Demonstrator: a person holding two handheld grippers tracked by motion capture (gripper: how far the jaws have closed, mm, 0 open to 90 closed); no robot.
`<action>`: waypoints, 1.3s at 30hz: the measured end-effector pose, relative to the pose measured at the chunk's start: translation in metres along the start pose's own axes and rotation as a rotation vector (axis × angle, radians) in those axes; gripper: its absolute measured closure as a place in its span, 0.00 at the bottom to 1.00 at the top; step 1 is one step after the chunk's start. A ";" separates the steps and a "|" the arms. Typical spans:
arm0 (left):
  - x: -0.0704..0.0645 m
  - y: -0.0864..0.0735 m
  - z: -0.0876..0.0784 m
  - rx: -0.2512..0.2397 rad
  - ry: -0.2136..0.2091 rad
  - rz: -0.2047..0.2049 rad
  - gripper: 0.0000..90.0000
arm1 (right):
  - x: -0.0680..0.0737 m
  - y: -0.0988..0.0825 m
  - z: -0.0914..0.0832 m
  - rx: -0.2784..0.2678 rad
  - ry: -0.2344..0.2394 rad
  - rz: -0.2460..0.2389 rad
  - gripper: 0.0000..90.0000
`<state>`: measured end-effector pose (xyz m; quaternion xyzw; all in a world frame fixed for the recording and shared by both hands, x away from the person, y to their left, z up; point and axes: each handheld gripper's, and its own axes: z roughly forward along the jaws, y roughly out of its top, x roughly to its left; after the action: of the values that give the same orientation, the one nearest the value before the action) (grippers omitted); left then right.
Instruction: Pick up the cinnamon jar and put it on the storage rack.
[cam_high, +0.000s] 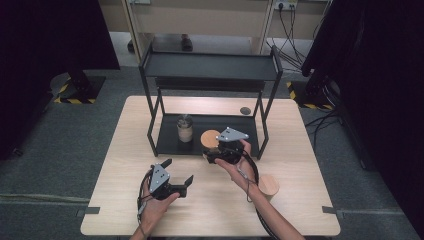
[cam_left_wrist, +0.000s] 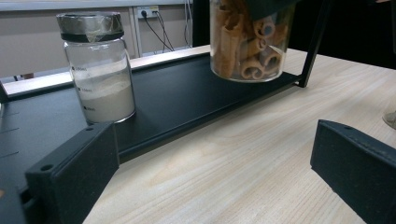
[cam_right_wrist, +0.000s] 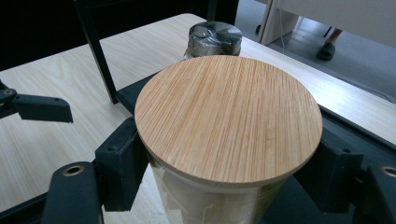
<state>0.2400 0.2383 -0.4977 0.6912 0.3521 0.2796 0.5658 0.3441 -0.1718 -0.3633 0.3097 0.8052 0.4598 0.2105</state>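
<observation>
In the high view, the right gripper (cam_high: 216, 154) is at the front edge of the black shelf's (cam_high: 210, 67) bottom tray, near the middle of the desk (cam_high: 125, 200). Its jaws pinch a jar with a wooden lid (cam_high: 210, 138). The left gripper (cam_high: 176, 172) is over the desk nearer the front edge, with its jaws spread and nothing between them. A second wooden-lid jar (cam_high: 268, 186) stands near the right edge of the desk. A jar of white powder (cam_high: 185, 128) stands on the tray.

In the left gripper view, the 2 black jaws are wide apart over bare wood. The jar of white powder (cam_left_wrist: 99, 70) stands on the tray, and the held jar (cam_left_wrist: 250, 39), full of brown rolls, hangs just above the tray's front edge.

In the right gripper view, the jaws press on both sides of the jar just under its round wooden lid (cam_right_wrist: 229, 116). The powder jar's shiny lid (cam_right_wrist: 215, 38) is just behind.
</observation>
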 end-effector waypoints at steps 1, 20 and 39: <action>0.000 0.000 0.000 0.000 0.000 0.000 0.01 | 0.000 0.000 0.001 -0.001 0.000 0.002 0.29; 0.000 0.000 0.000 0.000 0.001 0.003 0.01 | -0.010 0.007 0.019 0.006 -0.013 0.020 0.29; 0.001 0.000 -0.001 -0.003 0.000 0.001 0.01 | -0.025 0.020 0.046 0.016 -0.039 0.038 0.29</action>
<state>0.2403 0.2394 -0.4972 0.6905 0.3513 0.2803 0.5667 0.3969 -0.1534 -0.3667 0.3355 0.7986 0.4510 0.2150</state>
